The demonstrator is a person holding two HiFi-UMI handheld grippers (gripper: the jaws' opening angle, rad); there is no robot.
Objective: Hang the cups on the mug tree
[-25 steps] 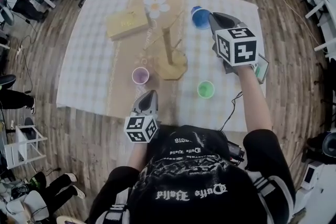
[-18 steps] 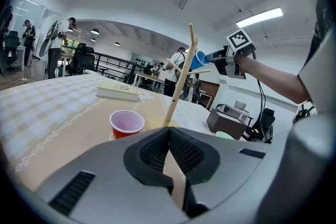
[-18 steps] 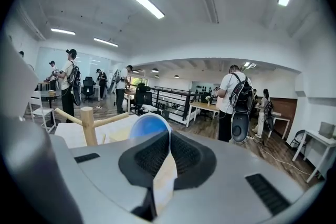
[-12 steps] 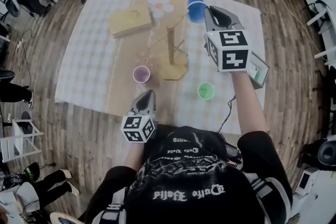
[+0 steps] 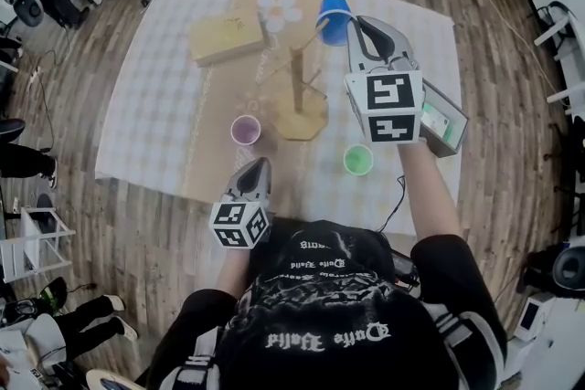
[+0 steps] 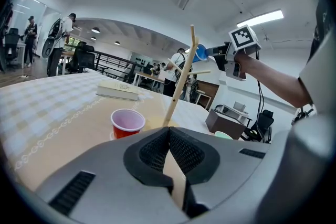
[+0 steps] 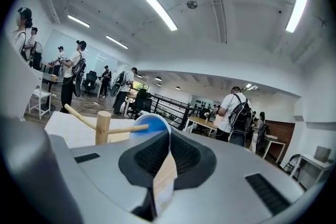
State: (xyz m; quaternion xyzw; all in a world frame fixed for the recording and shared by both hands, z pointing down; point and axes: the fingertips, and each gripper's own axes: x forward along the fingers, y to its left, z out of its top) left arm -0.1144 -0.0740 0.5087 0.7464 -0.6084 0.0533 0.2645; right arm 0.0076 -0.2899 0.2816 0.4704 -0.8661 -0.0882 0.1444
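My right tongs point(image 5: 355, 25) are clamped on the blue cup point(image 5: 335, 15). In the right gripper view the two pads sit almost together with the cup's pale rim pinched between them, and the cup point(image 7: 148, 126) hangs off the tips with its blue inside turned toward the camera. It is up in the air, clear of the desk point(image 5: 151, 110), just beside the upper part of the mug tree point(image 5: 297, 82) on that tree's far right in the head view. From the right tongs' own camera, the tree's post point(image 7: 103, 130) stands left of the cup and one slanted peg reaches across so that its end shows against the cup's mouth. I cannot tell whether peg and cup touch.

My left tongs point(image 5: 261, 163) are low at the near edge of the desk, pressed together with nothing between them point(image 6: 169, 131). They point at the tree's base, well apart from the blue cup.

Two more cups stand upright on the cloth. The red cup point(image 5: 245, 131) is just left of the tree's base and nearest the left tongs, while the green cup point(image 5: 358, 160) is to the base's near right, below the right arm. A flat tan book point(image 5: 223, 37) lies on the far left of the desk
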